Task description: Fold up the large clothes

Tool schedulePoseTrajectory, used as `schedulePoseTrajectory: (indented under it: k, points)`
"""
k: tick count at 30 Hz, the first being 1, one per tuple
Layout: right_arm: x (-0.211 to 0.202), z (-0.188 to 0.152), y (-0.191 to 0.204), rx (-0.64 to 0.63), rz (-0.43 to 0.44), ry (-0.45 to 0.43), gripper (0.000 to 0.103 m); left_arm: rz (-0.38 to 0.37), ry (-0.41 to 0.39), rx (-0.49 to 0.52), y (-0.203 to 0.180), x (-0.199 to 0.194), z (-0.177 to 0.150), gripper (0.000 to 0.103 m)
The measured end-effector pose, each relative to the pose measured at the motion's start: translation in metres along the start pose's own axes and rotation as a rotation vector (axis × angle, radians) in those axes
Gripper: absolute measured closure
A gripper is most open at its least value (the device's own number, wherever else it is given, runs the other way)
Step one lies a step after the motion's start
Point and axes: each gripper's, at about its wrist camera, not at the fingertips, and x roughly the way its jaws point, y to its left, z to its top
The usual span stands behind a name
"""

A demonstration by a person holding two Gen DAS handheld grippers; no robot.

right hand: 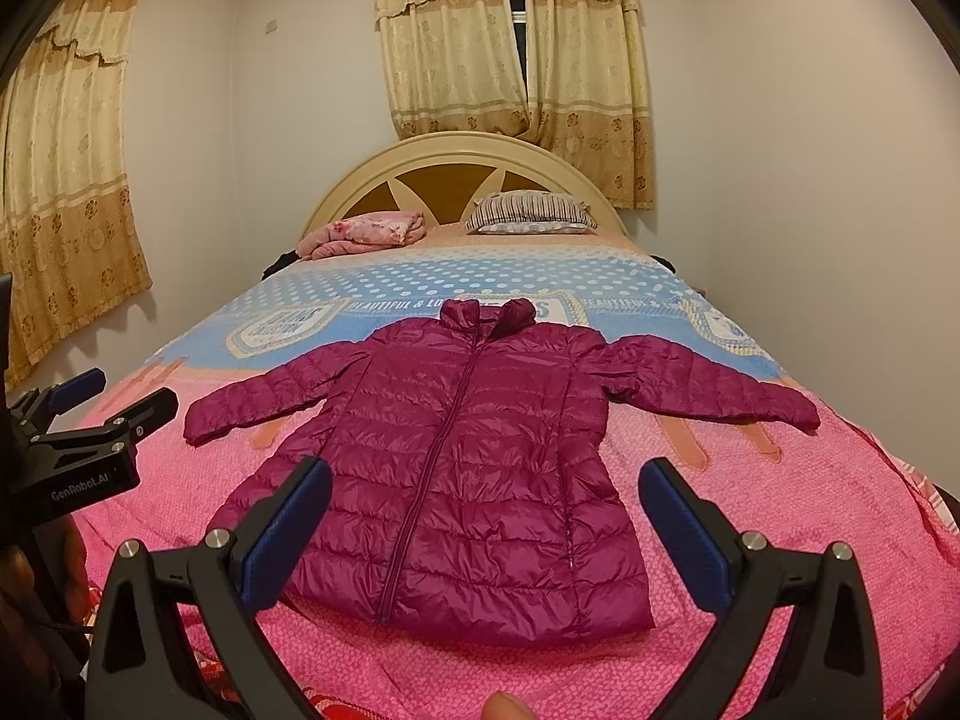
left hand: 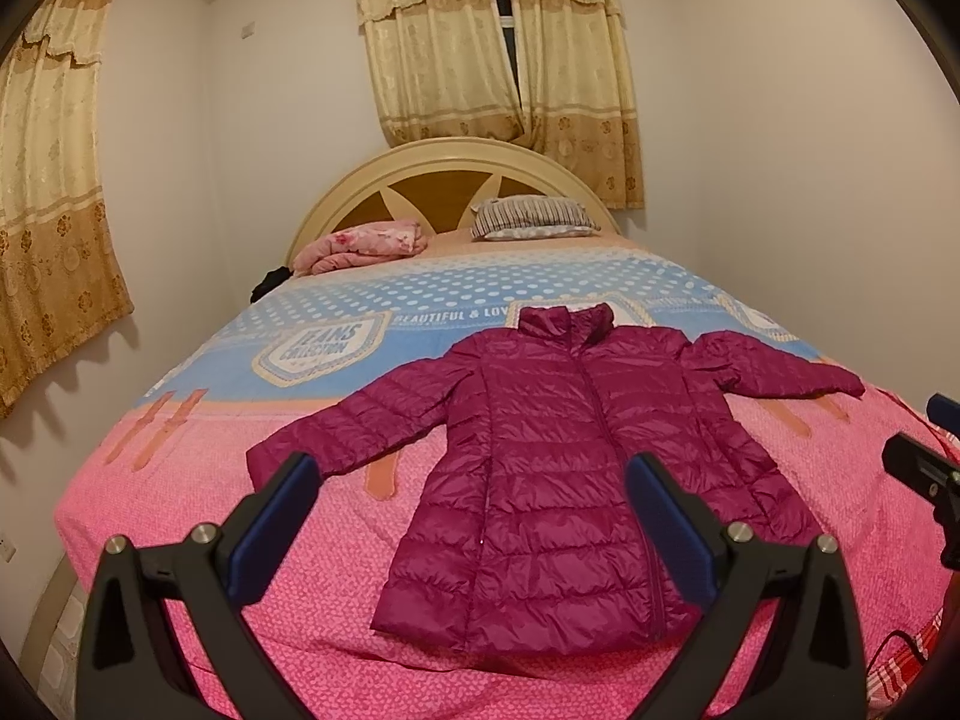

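So we've got the bed (left hand: 198, 480) filling most of both frames, pink cover up front and a blue polka-dot band further back with "JEANS COLLECTION" patches printed on it. The cream arched headboard (left hand: 444, 162) sits in the upper middle, and gold curtains (left hand: 498, 42) hang above it, with another set at the upper left edge.

The jacket (left hand: 540, 468) is the thing we care about: a magenta puffer, lying flat in the middle of each frame, zipped up, collar pointing toward the headboard, hem toward us. Both sleeves are spread out to the sides, one reaching lower left, the other off to the right. In the right wrist view the jacket (right hand: 468, 456) sits dead center between our fingers.

At the top of the bed there's a striped pillow (left hand: 531, 217) right of center and a folded pink floral blanket (left hand: 366, 243) left of center, well apart from the jacket.

Our left gripper (left hand: 474, 516) is spread wide at the bottom of its frame, blue pads apart, nothing in it, hovering over the hem area. The right gripper (right hand: 486, 516) is the same deal, wide apart and holding nothing. Each one also peeks into the other's view at the frame edge.
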Motion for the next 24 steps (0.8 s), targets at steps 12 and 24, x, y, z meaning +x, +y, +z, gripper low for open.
schedulePoseTrajectory:
  k: [12, 24]
  points:
    - [0.0004, -0.0023, 0.0007, 0.001, 0.005, 0.002, 0.001, 0.002, -0.002, 0.0, 0.0001, 0.0002, 0.0004, 0.0]
    - [0.0038, -0.0045, 0.0021, -0.002, 0.014, 0.017, 0.001, 0.002, -0.005, -0.003, 0.0026, -0.0001, -0.0001, 0.0]
